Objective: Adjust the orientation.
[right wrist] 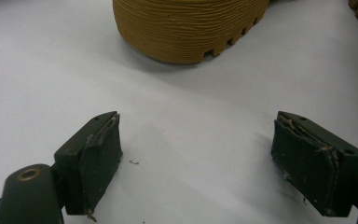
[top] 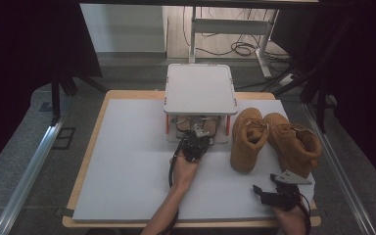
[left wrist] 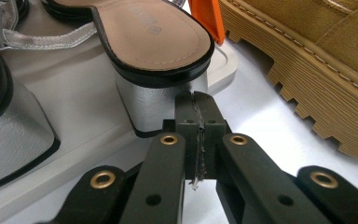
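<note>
Here: my left gripper point(left wrist: 198, 100), jaws closed empty, at the sandal point(left wrist: 151, 44) heel.
My right gripper point(right wrist: 212, 161) gapes wide near the boot point(right wrist: 189, 28).

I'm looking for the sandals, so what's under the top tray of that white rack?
On the lower shelf under the top tray sit two silver block-heeled sandals; the shut left hand-held gripper is at one heel. The tray covers the sandals' fronts from above.

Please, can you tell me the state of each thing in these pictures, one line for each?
left gripper: shut, nothing between its jaws, tips at the sandal heel.
right gripper: open, empty, over the table.
silver sandals: on the rack's lower shelf.
rack: top shelf bare.
tan boots: standing on the table.
</note>
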Available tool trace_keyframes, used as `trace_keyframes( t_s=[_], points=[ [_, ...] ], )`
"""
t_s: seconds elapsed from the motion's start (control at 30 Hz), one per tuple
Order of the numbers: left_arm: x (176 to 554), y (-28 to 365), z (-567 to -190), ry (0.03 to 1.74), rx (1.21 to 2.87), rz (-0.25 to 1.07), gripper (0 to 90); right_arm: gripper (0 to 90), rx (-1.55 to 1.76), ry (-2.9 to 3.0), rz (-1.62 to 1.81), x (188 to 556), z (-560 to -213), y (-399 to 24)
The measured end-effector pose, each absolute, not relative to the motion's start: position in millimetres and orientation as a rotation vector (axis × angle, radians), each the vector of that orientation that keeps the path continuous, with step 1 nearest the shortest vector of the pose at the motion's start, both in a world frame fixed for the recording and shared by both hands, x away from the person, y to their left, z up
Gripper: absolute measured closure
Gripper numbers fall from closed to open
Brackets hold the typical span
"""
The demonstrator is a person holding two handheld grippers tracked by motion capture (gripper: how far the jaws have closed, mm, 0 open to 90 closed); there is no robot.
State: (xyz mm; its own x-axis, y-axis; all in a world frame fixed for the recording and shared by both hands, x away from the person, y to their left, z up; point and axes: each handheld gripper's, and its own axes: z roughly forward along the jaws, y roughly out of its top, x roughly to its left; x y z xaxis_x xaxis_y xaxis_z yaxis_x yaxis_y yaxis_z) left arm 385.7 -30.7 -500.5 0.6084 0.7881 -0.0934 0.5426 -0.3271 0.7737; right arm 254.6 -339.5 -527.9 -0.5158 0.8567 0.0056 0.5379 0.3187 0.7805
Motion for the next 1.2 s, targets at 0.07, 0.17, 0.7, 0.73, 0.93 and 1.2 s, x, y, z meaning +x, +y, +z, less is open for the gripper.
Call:
trace_keyframes(
  t_s=[0.07, 0.17, 0.7, 0.73, 0.93, 1.2],
  points=[
    [387, -31, -501, 1.053, 2.017, 0.383, 89.3, 15.6, 1.235, 2.179, 1.051, 255, -528, -339],
    [388, -31, -501, 1.056, 2.016, 0.381, 89.4, 15.6, 1.236, 2.179, 1.051, 255, -528, -340],
    [396, -36, -500, 1.07, 2.024, 0.409, 89.5, 15.6, 1.236, 2.179, 1.051, 255, -528, -339],
    [397, -36, -500, 1.071, 2.022, 0.409, 89.6, 15.6, 1.236, 2.178, 1.052, 255, -528, -339],
    [399, -36, -501, 1.071, 2.02, 0.41, 89.6, 15.6, 1.236, 2.177, 1.053, 255, -528, -339],
    [403, -37, -500, 1.079, 2.017, 0.411, 89.6, 15.6, 1.236, 2.178, 1.053, 255, -528, -339]
  ],
)
